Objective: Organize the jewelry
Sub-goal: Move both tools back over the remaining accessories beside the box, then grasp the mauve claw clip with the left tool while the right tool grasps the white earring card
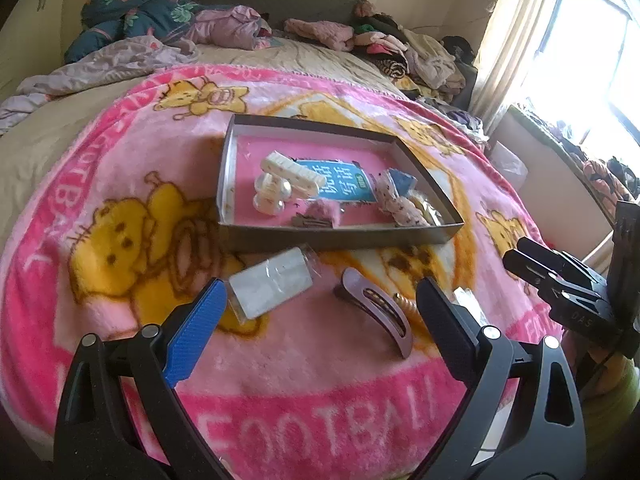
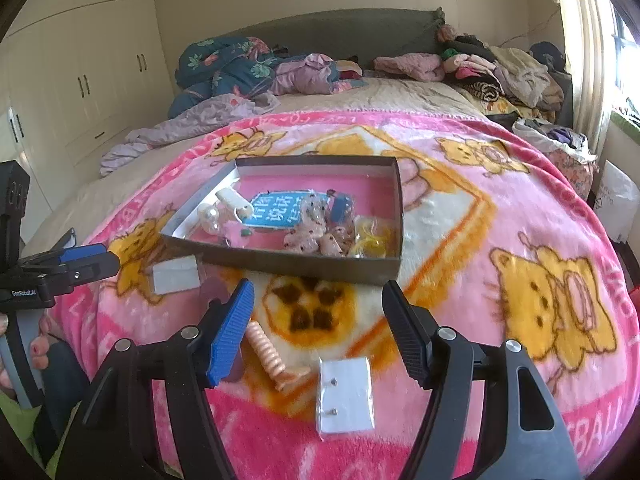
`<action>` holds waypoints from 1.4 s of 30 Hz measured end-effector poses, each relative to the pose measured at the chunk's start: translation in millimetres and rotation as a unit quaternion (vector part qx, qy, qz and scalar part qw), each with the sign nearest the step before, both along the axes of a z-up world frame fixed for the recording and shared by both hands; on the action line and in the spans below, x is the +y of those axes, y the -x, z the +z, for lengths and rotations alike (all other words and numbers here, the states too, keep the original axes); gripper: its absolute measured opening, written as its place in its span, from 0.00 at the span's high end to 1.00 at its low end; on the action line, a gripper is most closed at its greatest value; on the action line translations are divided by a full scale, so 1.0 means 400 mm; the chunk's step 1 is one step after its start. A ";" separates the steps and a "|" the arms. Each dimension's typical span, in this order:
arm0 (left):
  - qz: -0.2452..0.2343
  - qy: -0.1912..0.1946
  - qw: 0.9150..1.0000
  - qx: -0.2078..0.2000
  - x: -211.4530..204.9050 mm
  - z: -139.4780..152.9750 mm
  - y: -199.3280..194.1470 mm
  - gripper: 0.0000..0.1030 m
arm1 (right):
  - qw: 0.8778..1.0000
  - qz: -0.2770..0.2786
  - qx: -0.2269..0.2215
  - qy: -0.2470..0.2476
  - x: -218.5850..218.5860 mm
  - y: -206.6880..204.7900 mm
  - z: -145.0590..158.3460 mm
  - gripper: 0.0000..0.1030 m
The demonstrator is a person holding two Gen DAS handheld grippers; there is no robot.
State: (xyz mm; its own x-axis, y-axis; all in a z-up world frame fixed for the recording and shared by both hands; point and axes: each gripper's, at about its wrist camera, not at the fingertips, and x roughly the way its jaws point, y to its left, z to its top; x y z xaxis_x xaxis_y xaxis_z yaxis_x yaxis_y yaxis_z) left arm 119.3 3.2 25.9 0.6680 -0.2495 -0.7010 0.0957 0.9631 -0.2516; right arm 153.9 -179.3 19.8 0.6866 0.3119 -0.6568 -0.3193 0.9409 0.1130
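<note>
A shallow grey box [image 1: 340, 236] [image 2: 296, 266] lies on the pink blanket and holds white clips, pink scrunchies, a blue card and yellow bands. In front of it lie a white packet [image 1: 270, 288] [image 2: 176, 274], a mauve hair clip [image 1: 378, 306], a pink spiral hair tie [image 2: 266, 350] and a white earring card in plastic [image 2: 346, 394]. My left gripper [image 1: 320, 320] is open above the blanket, between the white packet and the mauve clip. My right gripper [image 2: 320, 328] is open above the spiral tie and earring card. Both are empty.
The pink cartoon blanket [image 2: 500, 240] covers a bed with heaps of clothes [image 2: 500, 64] and bedding [image 1: 136, 12] at the far end. Wardrobes [image 2: 80, 80] stand left; a curtained window [image 1: 560, 60] is right. Each gripper shows in the other's view: the right [image 1: 560, 280], the left [image 2: 60, 268].
</note>
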 end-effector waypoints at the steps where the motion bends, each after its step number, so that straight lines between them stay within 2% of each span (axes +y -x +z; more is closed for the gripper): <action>1: 0.000 0.001 1.000 0.001 -0.002 -0.002 0.002 0.16 | 1.000 -0.001 0.001 0.000 -0.003 0.004 -0.002 0.38; 13: 0.000 -0.001 1.000 0.007 -0.029 -0.022 0.022 0.16 | 1.000 -0.006 0.014 0.004 -0.033 0.041 -0.036 0.38; 42: -0.020 -0.001 0.998 0.061 -0.144 -0.146 0.007 0.16 | 0.998 0.017 0.054 0.018 -0.060 0.071 -0.167 0.37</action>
State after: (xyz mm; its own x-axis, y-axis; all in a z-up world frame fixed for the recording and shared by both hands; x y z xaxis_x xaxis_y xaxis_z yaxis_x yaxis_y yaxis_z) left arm 116.5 -54.5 -32.7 0.5668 -0.2736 -0.7771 0.1033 0.9594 -0.2625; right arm 125.4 -203.3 -47.1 0.6003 0.3080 -0.7381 -0.3381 0.9341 0.1148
